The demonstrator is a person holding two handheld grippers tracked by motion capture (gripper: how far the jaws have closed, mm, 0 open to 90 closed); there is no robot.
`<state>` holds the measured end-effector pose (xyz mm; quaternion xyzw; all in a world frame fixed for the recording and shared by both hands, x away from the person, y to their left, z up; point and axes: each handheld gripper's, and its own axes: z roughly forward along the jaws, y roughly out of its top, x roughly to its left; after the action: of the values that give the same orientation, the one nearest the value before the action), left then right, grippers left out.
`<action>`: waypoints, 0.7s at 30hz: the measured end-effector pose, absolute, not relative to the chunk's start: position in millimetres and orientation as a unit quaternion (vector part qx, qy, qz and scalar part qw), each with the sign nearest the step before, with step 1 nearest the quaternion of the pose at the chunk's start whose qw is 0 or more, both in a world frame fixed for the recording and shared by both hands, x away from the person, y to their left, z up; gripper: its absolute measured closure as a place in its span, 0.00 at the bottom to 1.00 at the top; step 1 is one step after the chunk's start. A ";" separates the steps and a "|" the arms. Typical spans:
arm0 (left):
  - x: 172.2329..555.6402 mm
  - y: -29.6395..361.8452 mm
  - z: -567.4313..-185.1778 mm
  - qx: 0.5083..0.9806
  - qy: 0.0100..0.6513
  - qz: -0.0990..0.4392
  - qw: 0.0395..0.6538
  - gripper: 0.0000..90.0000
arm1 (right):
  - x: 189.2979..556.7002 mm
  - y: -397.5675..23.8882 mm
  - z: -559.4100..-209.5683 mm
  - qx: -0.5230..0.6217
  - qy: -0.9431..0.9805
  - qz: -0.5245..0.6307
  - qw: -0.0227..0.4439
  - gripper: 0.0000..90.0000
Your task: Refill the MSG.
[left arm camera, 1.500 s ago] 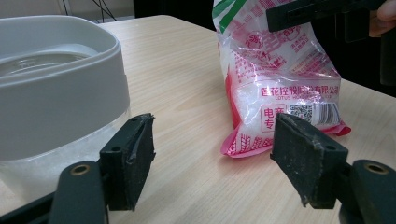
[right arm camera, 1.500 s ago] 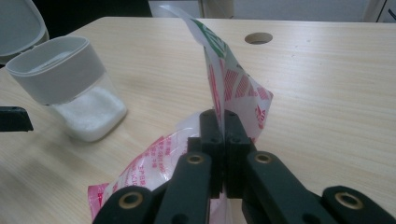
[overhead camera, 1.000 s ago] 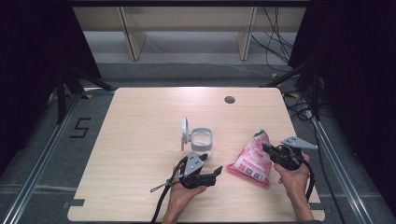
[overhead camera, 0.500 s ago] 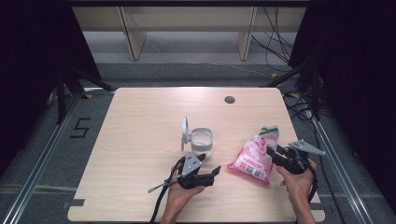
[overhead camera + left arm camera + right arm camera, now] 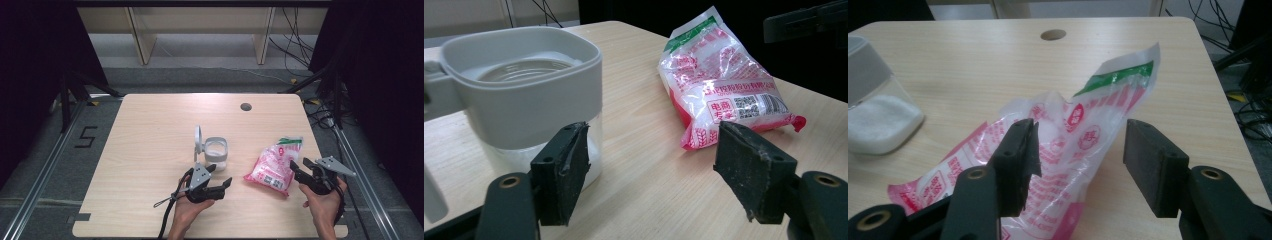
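Bag [image 5: 276, 163] lay flat just ahead of the right gripper [image 5: 300, 169] — jaws just opened, nothing clamped — long axis slanting away toward the table's [image 5: 150, 130] far right edge.

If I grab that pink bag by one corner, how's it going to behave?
The bag is probably floppy: its film is creased and its top flap stands crumpled. The white grains inside would likely shift and sag to the low end. The glossy plastic may slip between the pads, so a pinch near the sealed edge seems safer.
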<state>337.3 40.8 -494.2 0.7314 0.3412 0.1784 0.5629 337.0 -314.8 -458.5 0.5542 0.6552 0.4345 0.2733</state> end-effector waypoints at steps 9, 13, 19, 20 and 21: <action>337.0 52.2 -492.1 0.734 0.347 0.186 0.553 0.36 | 331.5 -298.3 -456.6 0.511 0.677 0.464 0.257 0.49; 336.7 57.5 -491.0 0.736 0.344 0.192 0.551 0.40 | 330.7 -291.6 -457.8 0.497 0.692 0.457 0.257 0.48; 335.3 67.3 -488.2 0.730 0.349 0.206 0.551 0.48 | 329.1 -284.7 -459.4 0.496 0.694 0.464 0.239 0.48; 335.4 68.4 -488.3 0.725 0.351 0.209 0.554 0.48 | 329.7 -285.3 -459.4 0.488 0.696 0.470 0.239 0.47; 335.5 70.9 -487.4 0.730 0.346 0.214 0.549 0.51 | 328.5 -283.9 -459.3 0.490 0.700 0.464 0.234 0.47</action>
<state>335.5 70.9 -487.4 0.7298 0.3460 0.2142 0.5493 328.5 -283.9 -459.3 0.4902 0.6996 0.4643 0.2337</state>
